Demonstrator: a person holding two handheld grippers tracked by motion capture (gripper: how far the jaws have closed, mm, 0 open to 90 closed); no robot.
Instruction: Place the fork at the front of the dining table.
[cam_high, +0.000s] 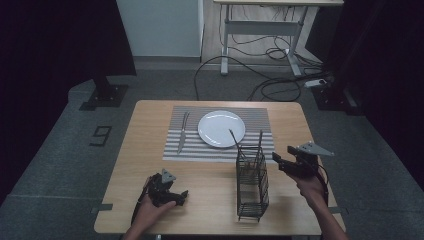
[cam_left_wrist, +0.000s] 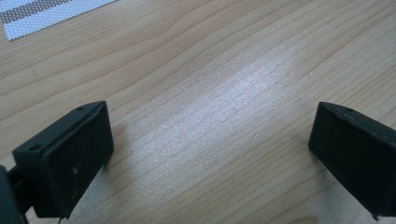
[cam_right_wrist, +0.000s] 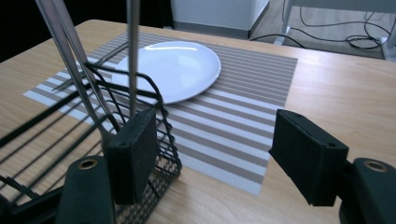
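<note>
The left claw (cam_high: 175, 196) rests low on the table (cam_high: 135, 145), spread over bare wood. A fork (cam_high: 183, 131) lies on the mat (cam_high: 260, 120) beside the plate (cam_high: 221, 128). The wire caddy (cam_high: 252, 186) holds utensils; the right claw (cam_right_wrist: 212, 158), spread, hangs just beside it.
</note>
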